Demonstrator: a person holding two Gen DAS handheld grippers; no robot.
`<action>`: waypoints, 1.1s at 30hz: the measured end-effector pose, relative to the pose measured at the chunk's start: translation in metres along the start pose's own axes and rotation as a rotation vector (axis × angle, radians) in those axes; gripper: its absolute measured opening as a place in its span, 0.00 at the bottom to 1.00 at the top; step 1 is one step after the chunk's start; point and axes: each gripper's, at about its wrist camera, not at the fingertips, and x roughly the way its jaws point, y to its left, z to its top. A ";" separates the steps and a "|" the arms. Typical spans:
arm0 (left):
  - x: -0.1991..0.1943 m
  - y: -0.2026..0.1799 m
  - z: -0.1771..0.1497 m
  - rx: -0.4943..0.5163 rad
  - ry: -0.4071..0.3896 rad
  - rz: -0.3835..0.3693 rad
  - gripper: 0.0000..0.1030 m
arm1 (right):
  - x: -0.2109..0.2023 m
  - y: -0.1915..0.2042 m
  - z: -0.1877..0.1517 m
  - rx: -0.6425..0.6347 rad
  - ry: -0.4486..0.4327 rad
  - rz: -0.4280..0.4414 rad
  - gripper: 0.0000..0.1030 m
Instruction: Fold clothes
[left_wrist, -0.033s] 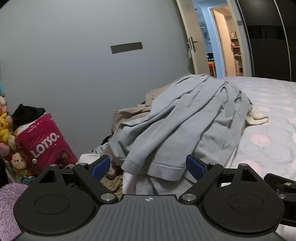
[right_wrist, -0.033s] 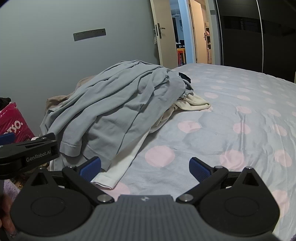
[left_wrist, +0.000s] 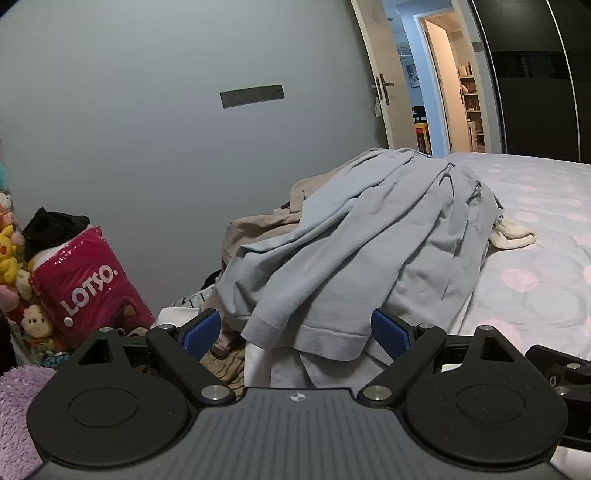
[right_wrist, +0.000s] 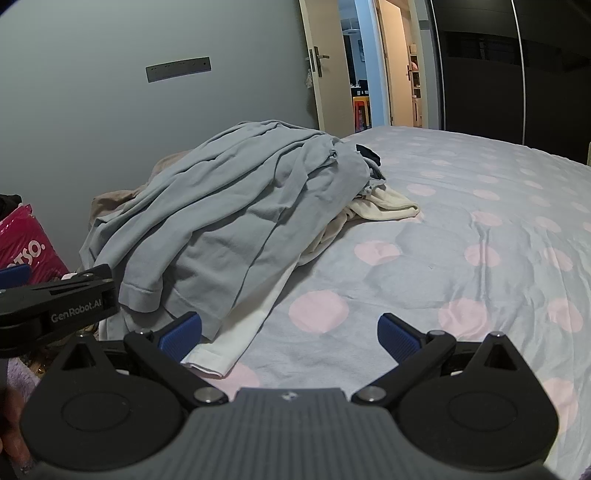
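A heap of clothes lies on the left part of the bed. On top is a large grey-blue garment (left_wrist: 351, 251) (right_wrist: 229, 221), its cuffed hem hanging toward me. Under it show a beige piece (left_wrist: 258, 225), a cream piece (left_wrist: 513, 232) (right_wrist: 388, 206) and a white piece (right_wrist: 251, 325). My left gripper (left_wrist: 295, 325) is open just short of the grey-blue hem, with nothing between its blue pads. My right gripper (right_wrist: 290, 330) is open over the dotted sheet (right_wrist: 443, 258), the white piece near its left finger. The left gripper's body (right_wrist: 55, 306) shows at the left of the right wrist view.
A pink LOTSO bag (left_wrist: 88, 288), plush toys (left_wrist: 11, 251) and a purple fluffy thing (left_wrist: 18, 398) crowd the floor on the left. A grey wall stands behind the heap. An open door (left_wrist: 380, 92) and dark wardrobe (right_wrist: 517, 92) lie beyond the bed.
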 end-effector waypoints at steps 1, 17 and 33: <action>0.001 0.001 0.000 0.006 0.000 0.011 0.87 | 0.000 0.000 0.000 -0.002 -0.001 -0.001 0.99; -0.001 -0.002 -0.006 0.033 0.013 -0.033 0.87 | 0.003 0.001 -0.001 -0.008 0.009 0.002 0.99; 0.002 -0.019 -0.009 0.061 0.014 -0.021 0.87 | 0.004 0.005 -0.003 -0.021 0.014 0.003 0.99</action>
